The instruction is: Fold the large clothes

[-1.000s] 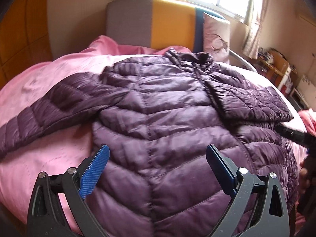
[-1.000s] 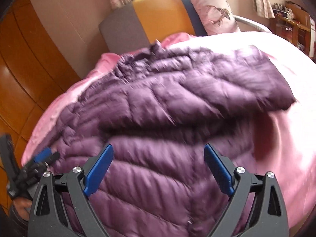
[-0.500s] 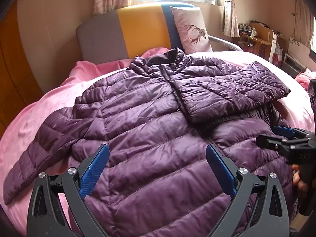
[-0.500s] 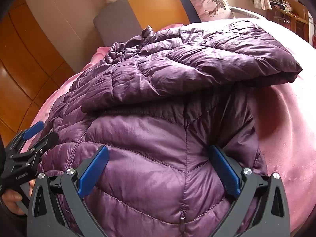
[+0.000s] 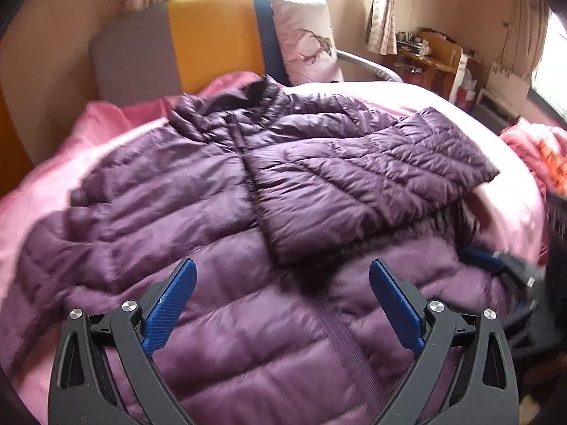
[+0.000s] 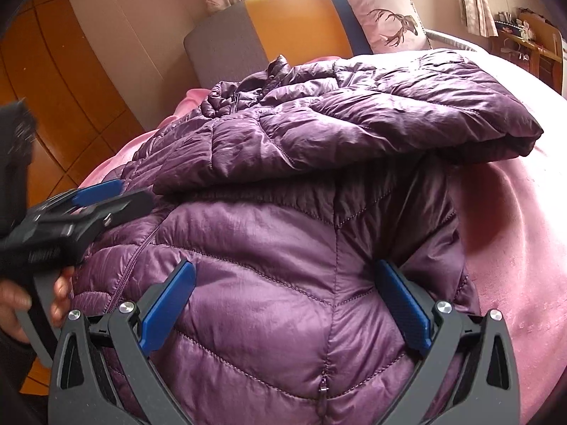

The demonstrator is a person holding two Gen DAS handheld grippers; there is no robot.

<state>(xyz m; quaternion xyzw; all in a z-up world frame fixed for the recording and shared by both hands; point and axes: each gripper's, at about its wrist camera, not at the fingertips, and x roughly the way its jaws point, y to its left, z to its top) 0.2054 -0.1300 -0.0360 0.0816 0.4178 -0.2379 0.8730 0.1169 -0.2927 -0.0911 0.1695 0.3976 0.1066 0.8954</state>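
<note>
Jacket (image 5: 198,209): purple quilted, spread front-up on the pink bed (image 5: 42,191), its right sleeve (image 5: 372,177) folded across the chest.
Left tool (image 5: 281,301): pads wide apart over the lower front.
Right tool (image 6: 283,301): pads wide apart, pressed into the hem.

- Left gripper (image 5: 281,304): jaws spread wide, nothing between the pads, hand (image 6: 21,301) on its handle.
- Right gripper (image 6: 285,304): jaws spread wide, tips pressed against fabric.
</note>
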